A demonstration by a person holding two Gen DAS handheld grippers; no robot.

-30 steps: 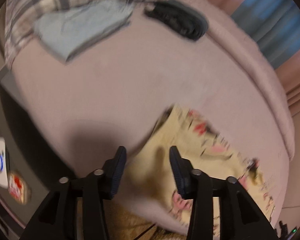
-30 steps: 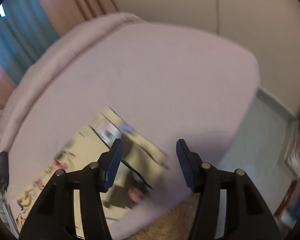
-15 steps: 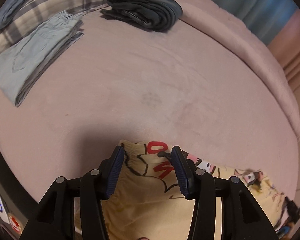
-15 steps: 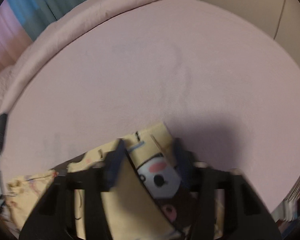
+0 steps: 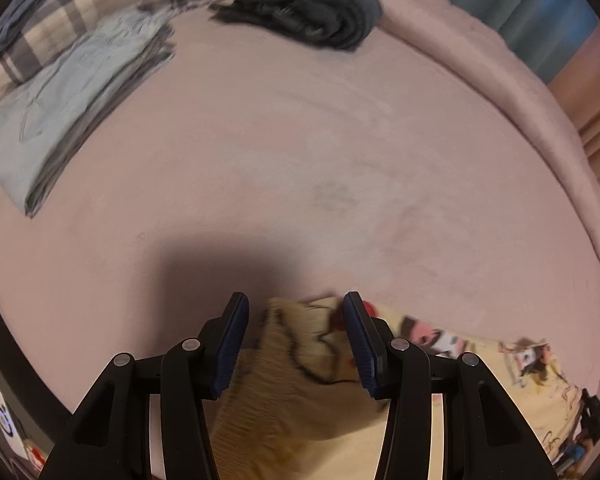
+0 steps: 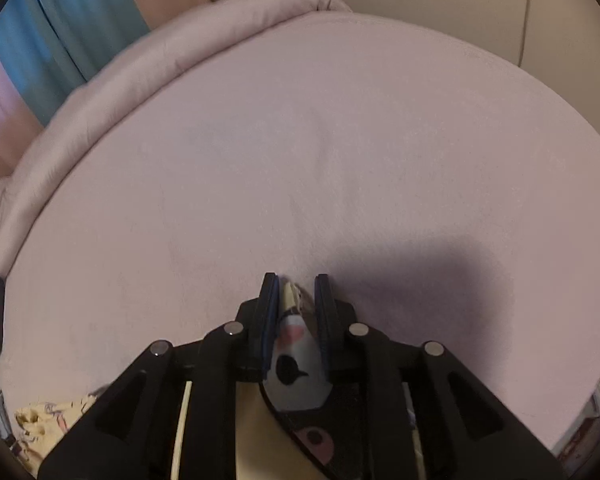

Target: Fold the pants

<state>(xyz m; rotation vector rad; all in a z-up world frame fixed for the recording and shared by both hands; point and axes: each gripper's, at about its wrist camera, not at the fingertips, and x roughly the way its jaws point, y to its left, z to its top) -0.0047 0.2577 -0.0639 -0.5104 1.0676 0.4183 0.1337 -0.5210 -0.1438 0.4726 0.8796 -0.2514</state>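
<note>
- I see the pants [image 5: 308,392], pale yellow with a cartoon print, lying at the near edge of the bed [image 5: 300,168], which has a pinkish cover.
- My left hand-held gripper [image 5: 296,340] points down at the cloth. Its jaws stand apart, and a ribbed yellow hem sits between them. The right pad [image 5: 360,344] lies against the cloth; the left pad has a gap beside it. I call this no grip.
- My right hand-held gripper [image 6: 296,312] has its jaws closing, nearly together, with a raised fold of the pants [image 6: 296,344] between them. The fold touches both pads, so I read it as pinched.
- In the right wrist view, more of the printed cloth trails off at the lower left edge.
- Far side of the bed, left wrist view: a folded light-blue garment [image 5: 60,120] lies on a plaid cloth [image 5: 112,4], and a dark folded garment [image 5: 304,8] lies well apart from the pants.
- A rolled pink duvet [image 6: 180,52] lines the far edge of the bed, with curtains [image 6: 68,28] behind it.
</note>
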